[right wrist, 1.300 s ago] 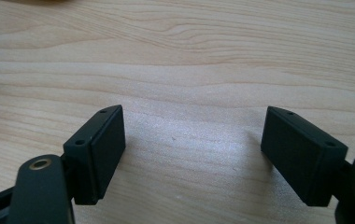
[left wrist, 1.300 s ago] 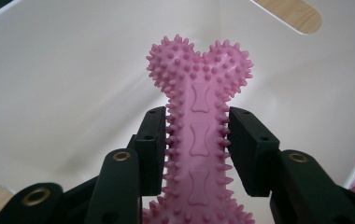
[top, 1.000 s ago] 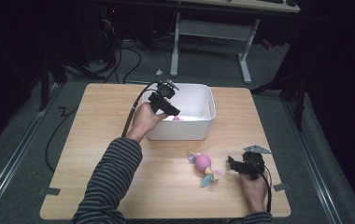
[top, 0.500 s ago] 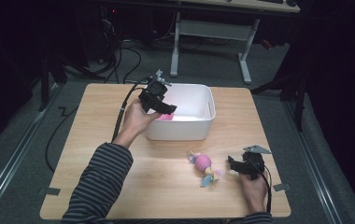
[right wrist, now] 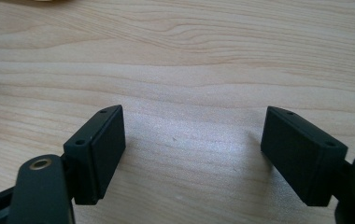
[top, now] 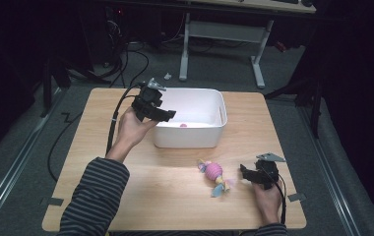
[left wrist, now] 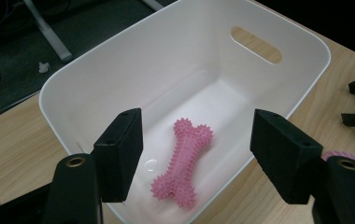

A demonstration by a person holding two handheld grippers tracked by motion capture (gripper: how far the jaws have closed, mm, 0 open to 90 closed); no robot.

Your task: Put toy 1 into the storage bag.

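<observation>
pink bone flat in bin, long axis diagonal

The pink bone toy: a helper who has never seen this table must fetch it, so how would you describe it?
Find the white bin at the far middle of the wooden table. The pink bone toy lies flat on its floor, alone in there. It is plain pink with small spikes, unlike the multicoloured ball toy out on the table.

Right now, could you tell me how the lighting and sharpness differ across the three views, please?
High view: the table is lit, the surrounding floor is nearly black. Left gripper view: the white bin is bright with a small glare spot beside the sharp pink bone toy, and the near jaws look soft. Right gripper view: a pale sheen lies on the wood between the jaws.
</observation>
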